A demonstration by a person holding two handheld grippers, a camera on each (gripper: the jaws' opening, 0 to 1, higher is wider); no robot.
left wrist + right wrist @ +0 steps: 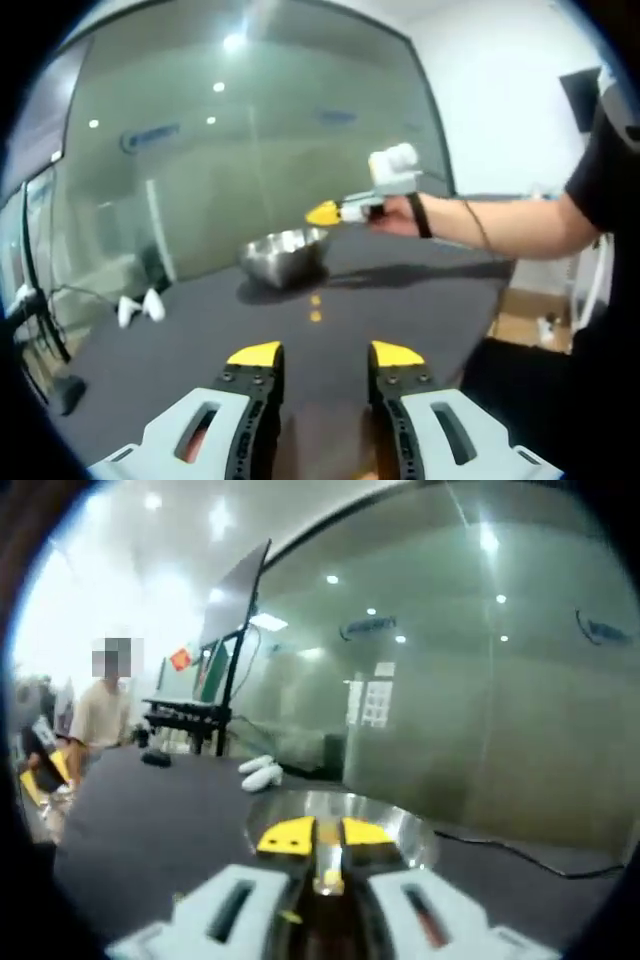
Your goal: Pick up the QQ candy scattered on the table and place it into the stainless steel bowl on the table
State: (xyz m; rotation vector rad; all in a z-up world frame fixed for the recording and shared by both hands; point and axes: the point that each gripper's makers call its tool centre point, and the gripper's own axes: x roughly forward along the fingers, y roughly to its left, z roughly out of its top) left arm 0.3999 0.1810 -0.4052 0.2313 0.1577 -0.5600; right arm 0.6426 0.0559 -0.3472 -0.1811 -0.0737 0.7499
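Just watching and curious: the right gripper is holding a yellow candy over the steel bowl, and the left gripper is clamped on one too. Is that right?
Not quite. The left gripper is open and holds nothing, as the left gripper view shows; two candies lie on the table ahead of it. The rest stands: the right gripper holds a yellow candy over the steel bowl.

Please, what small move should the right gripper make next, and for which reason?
Probably open the jaws to drop the candy. The right gripper is shut on a yellow candy and sits over the stainless steel bowl; the left gripper view also shows it at the bowl's rim. Two more candies lie on the table, ahead of the open left gripper.
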